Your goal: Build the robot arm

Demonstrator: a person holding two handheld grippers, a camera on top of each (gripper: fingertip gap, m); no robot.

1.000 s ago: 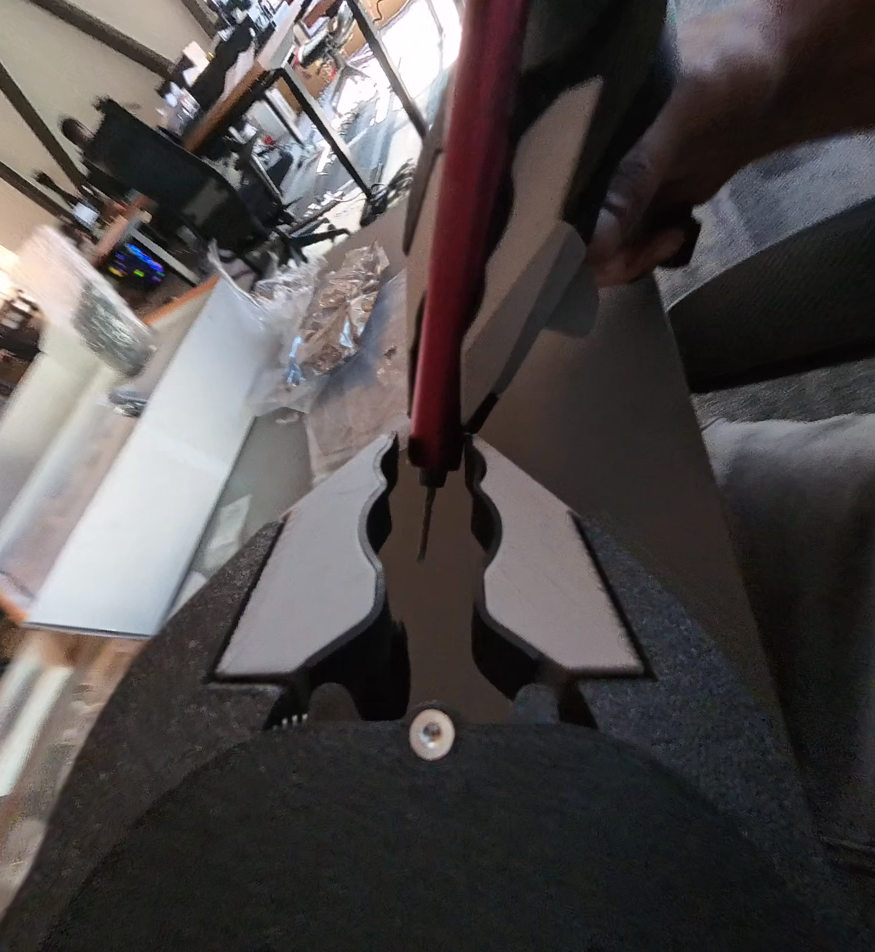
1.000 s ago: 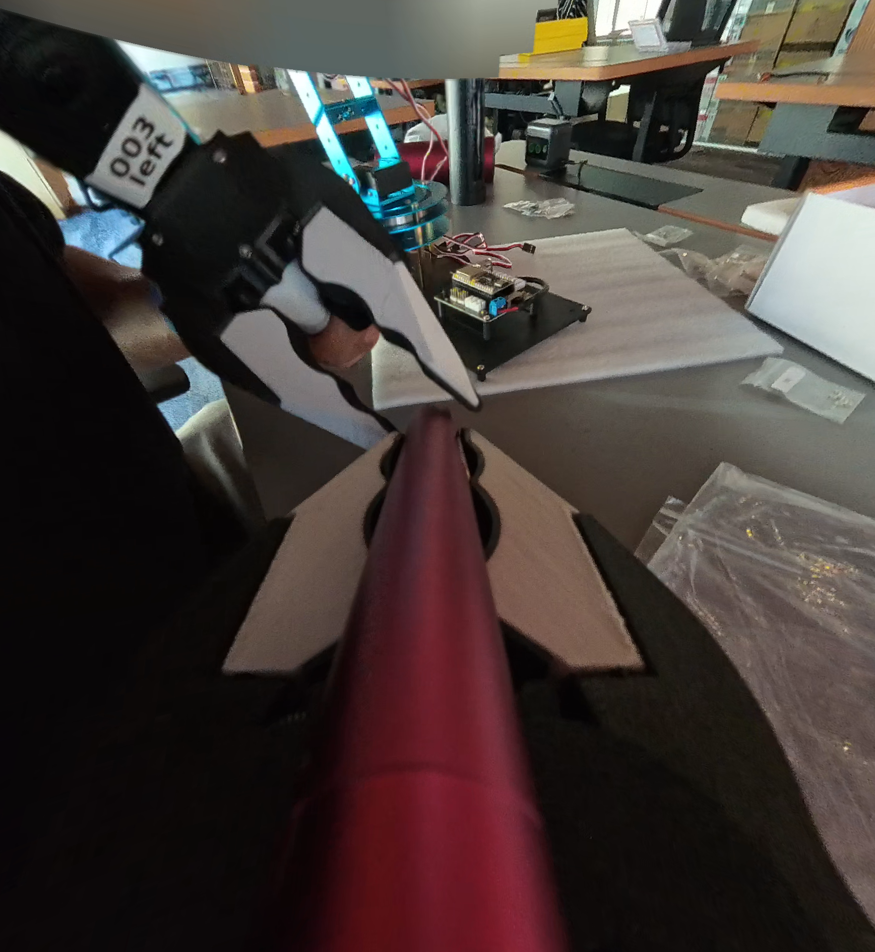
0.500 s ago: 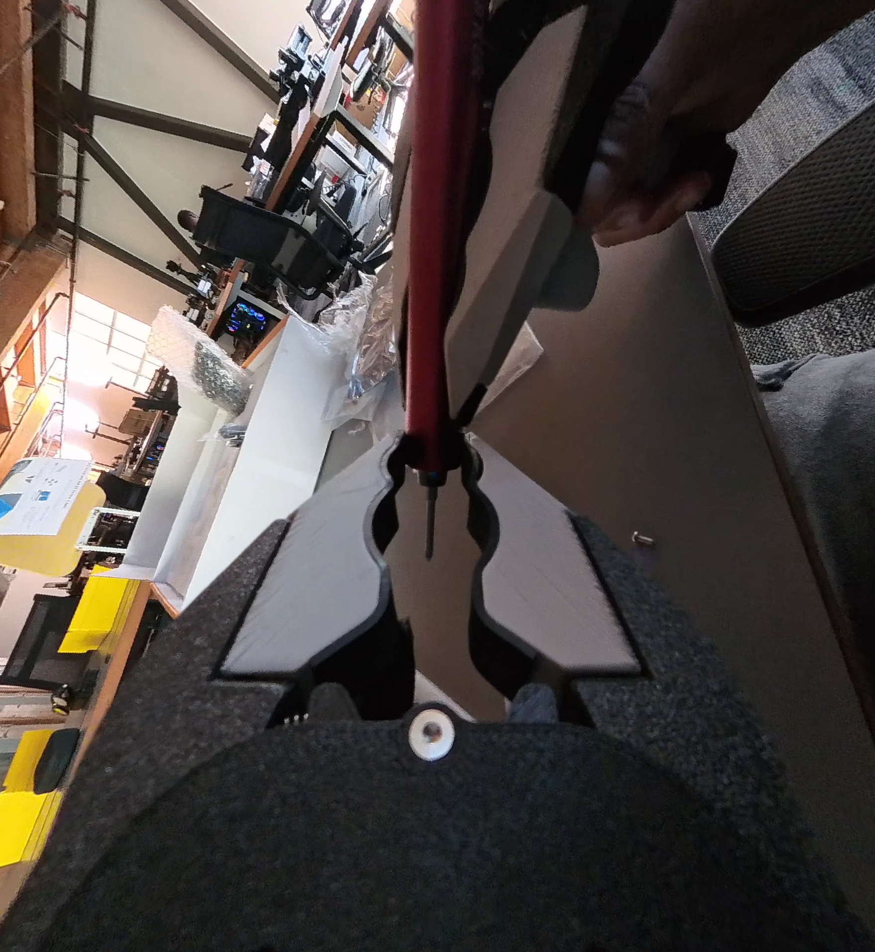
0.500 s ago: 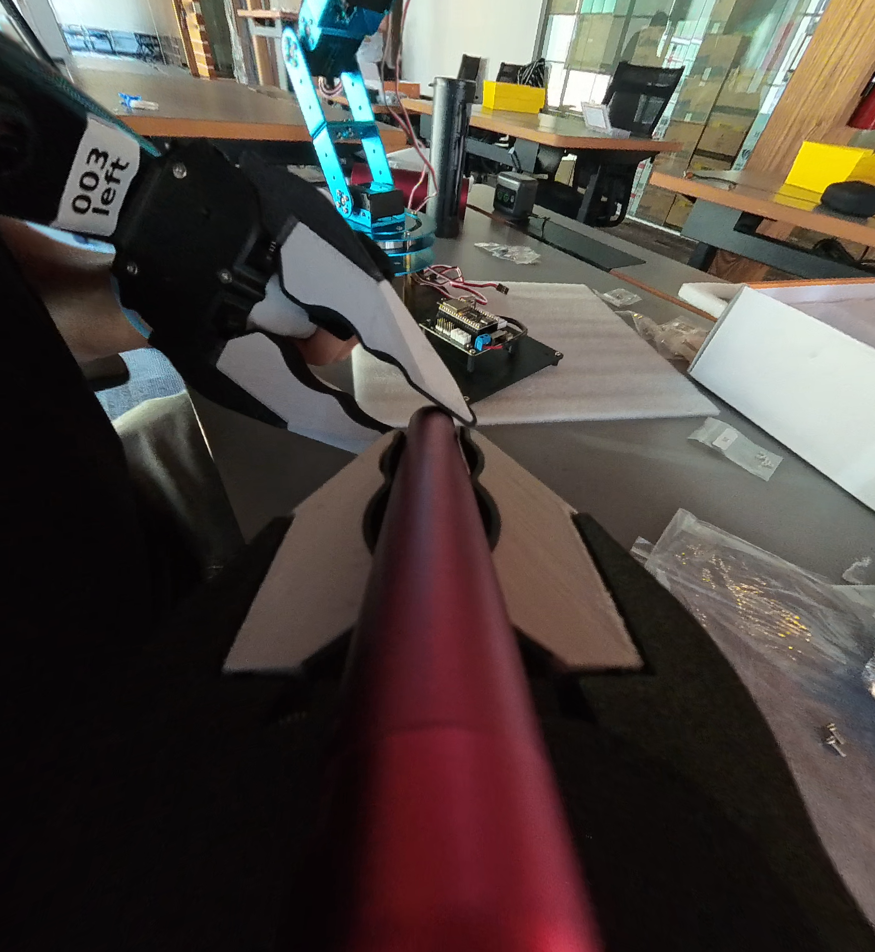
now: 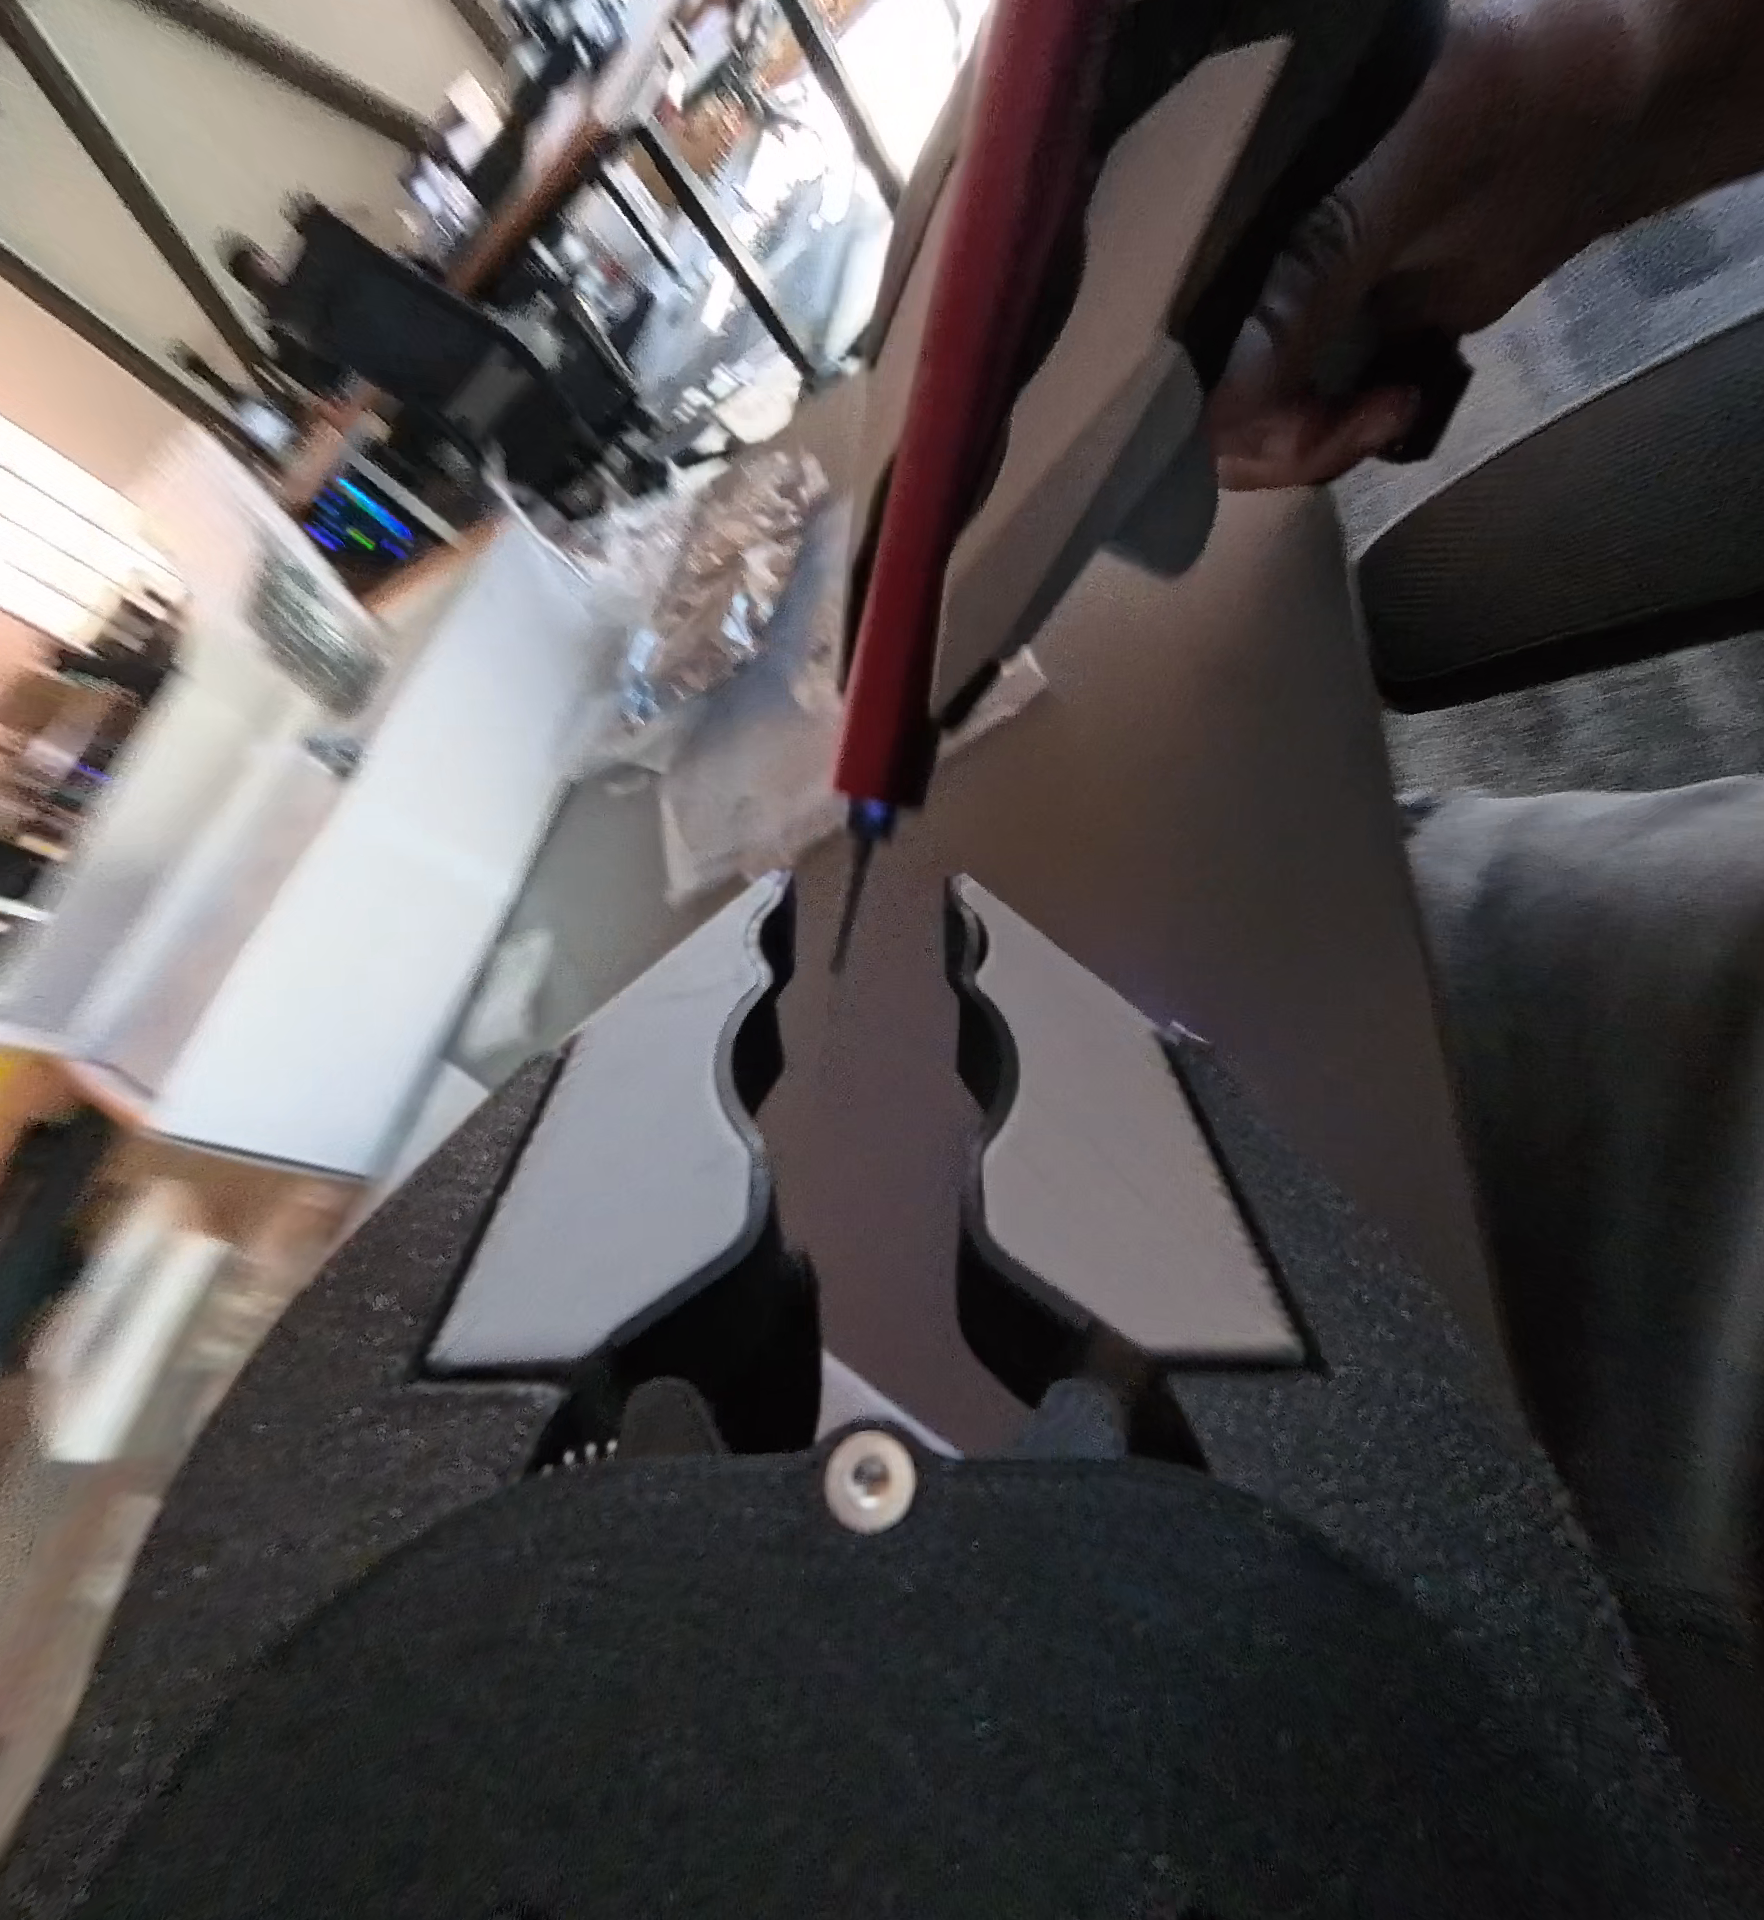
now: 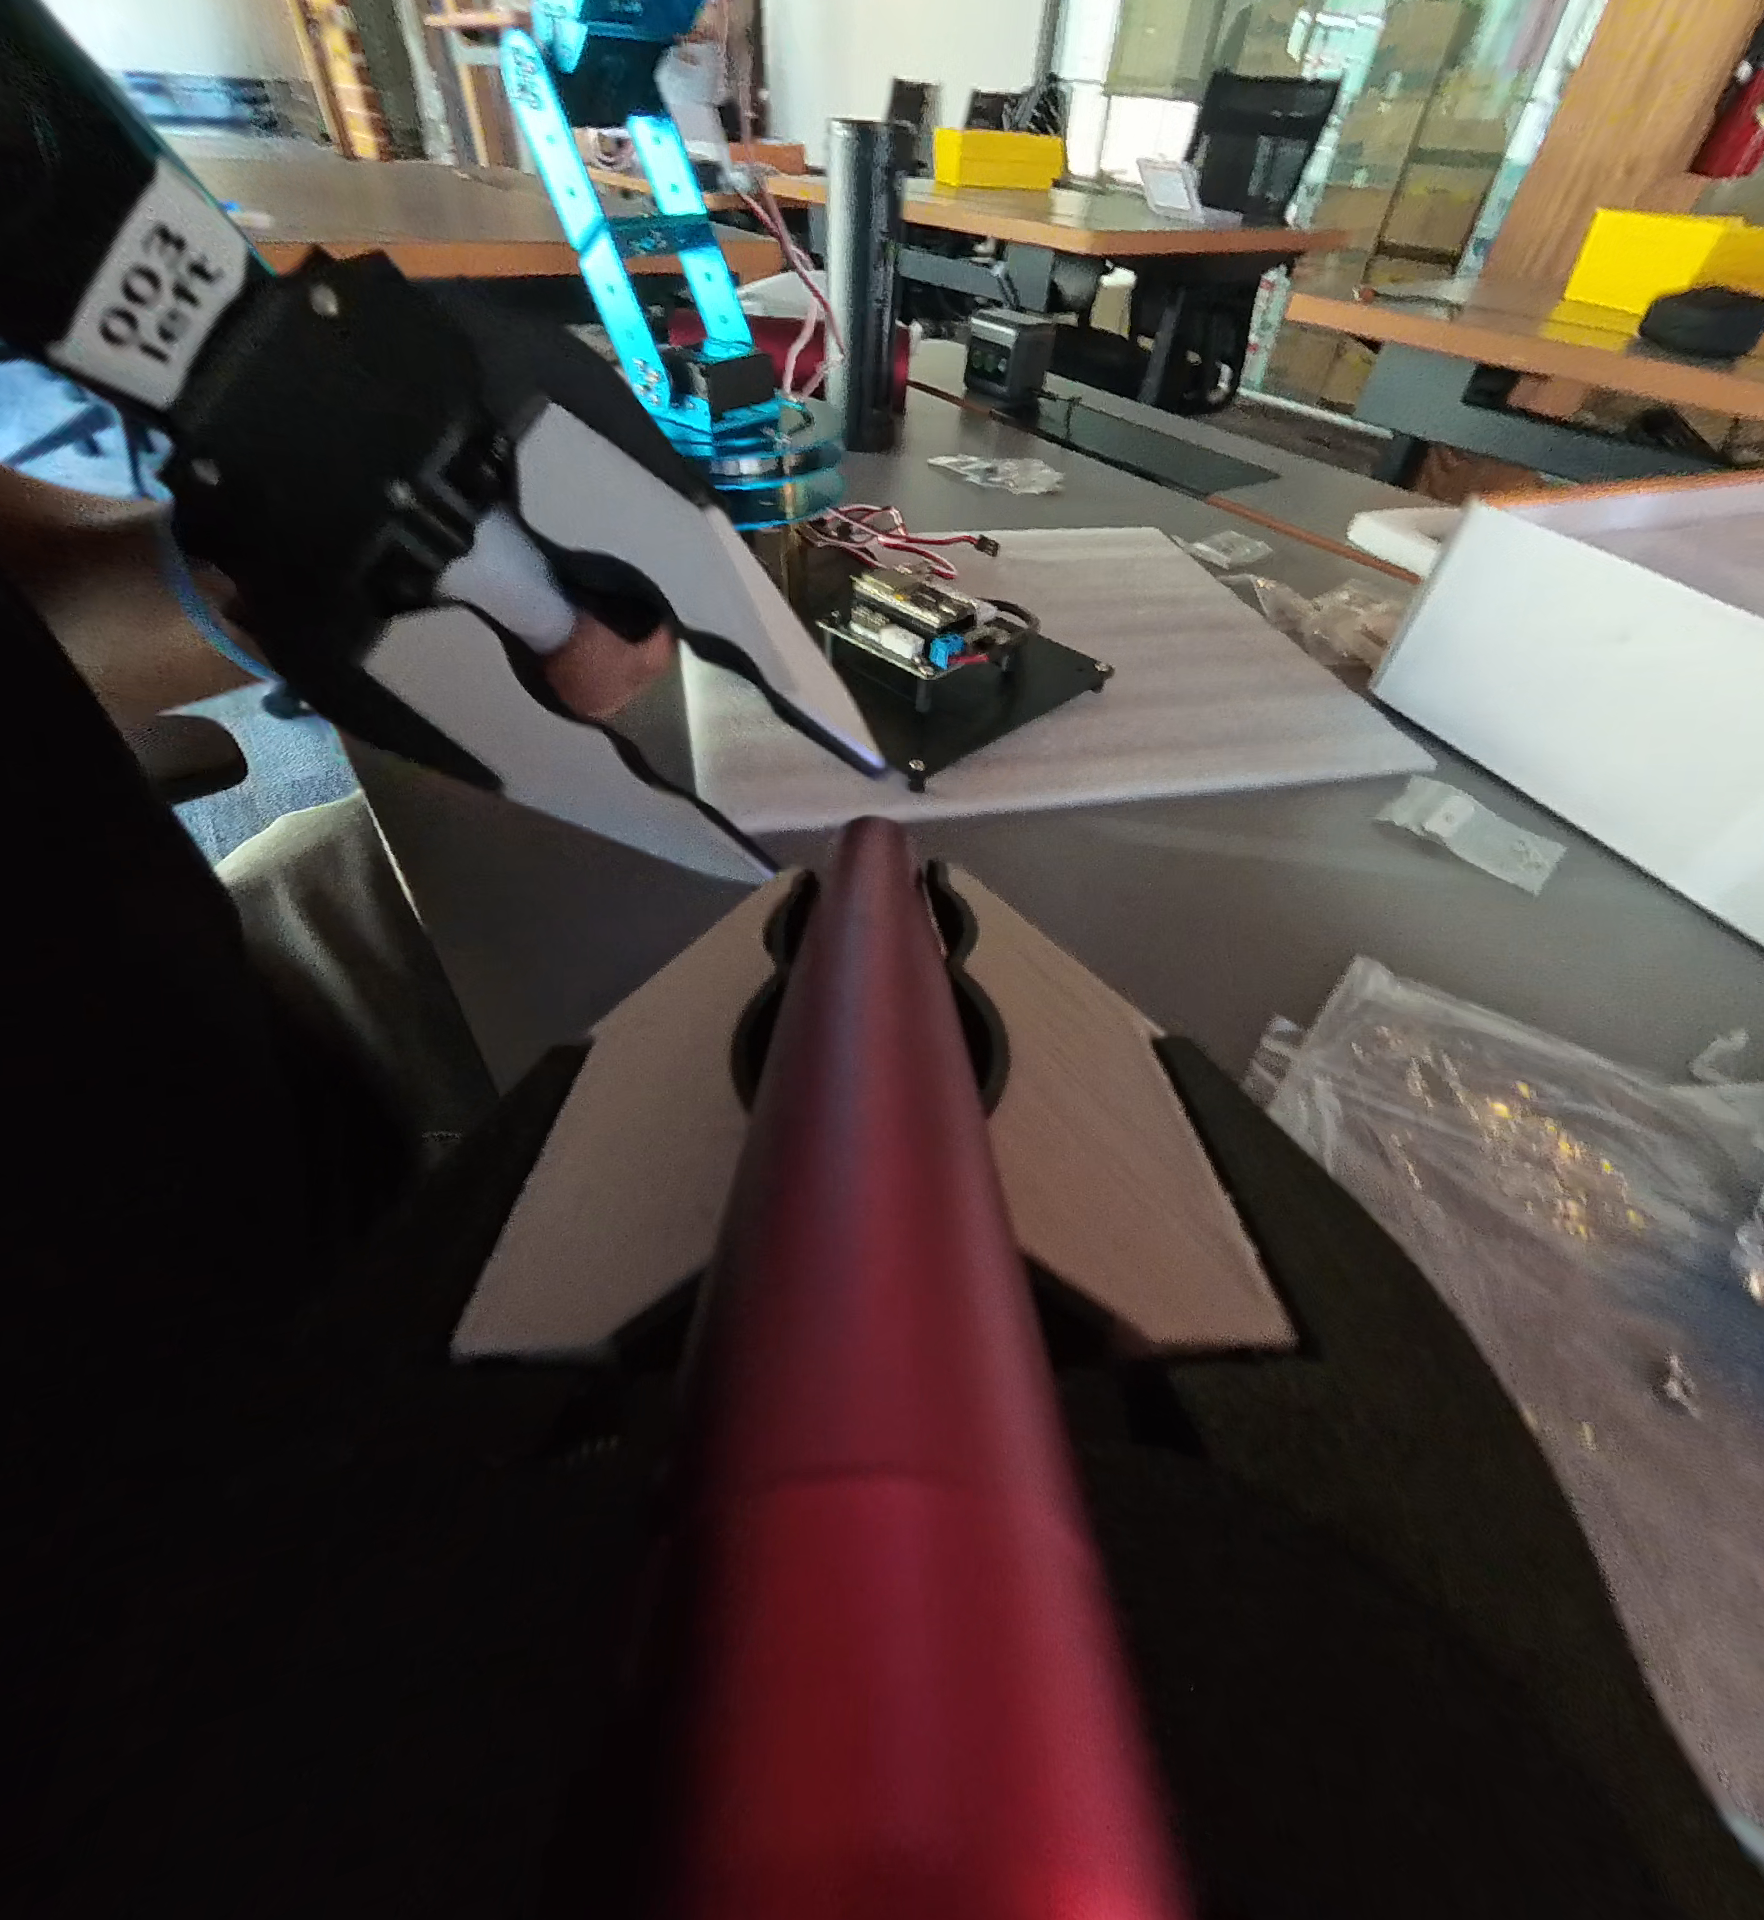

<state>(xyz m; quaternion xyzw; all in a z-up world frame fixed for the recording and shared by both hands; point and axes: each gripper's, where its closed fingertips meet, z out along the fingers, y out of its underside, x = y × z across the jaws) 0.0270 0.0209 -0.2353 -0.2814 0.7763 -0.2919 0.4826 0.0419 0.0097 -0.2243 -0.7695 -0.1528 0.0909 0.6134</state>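
Note:
My right gripper (image 6: pixel 873 883) is shut on a red screwdriver (image 6: pixel 857 1299), whose handle runs forward between the two fingers. In the left wrist view the screwdriver (image 5: pixel 919 468) comes down from above, held by the right gripper (image 5: pixel 971 717) and a hand. Its thin metal bit (image 5: pixel 847 930) hangs between the tips of my left gripper (image 5: pixel 870 899) without touching them. The left gripper is open and empty; it also shows in the right wrist view (image 6: pixel 826 821), just ahead of the screwdriver's end.
A small blue robot arm (image 6: pixel 649 208) and a circuit board on a black plate (image 6: pixel 930 634) stand on a white foam sheet (image 6: pixel 1221 675) on the dark table (image 6: pixel 1169 914). A white box (image 6: pixel 1636 717) and plastic bags of screws (image 6: pixel 1480 1143) lie right. A chair (image 5: pixel 1636 540) is nearby. My two grippers' fingertips are within a few centimetres of each other.
The screwdriver's red end has drawn back out of the left fingertips; only the bit is between them now. The left jaws stand slightly wider. Both views have swung.

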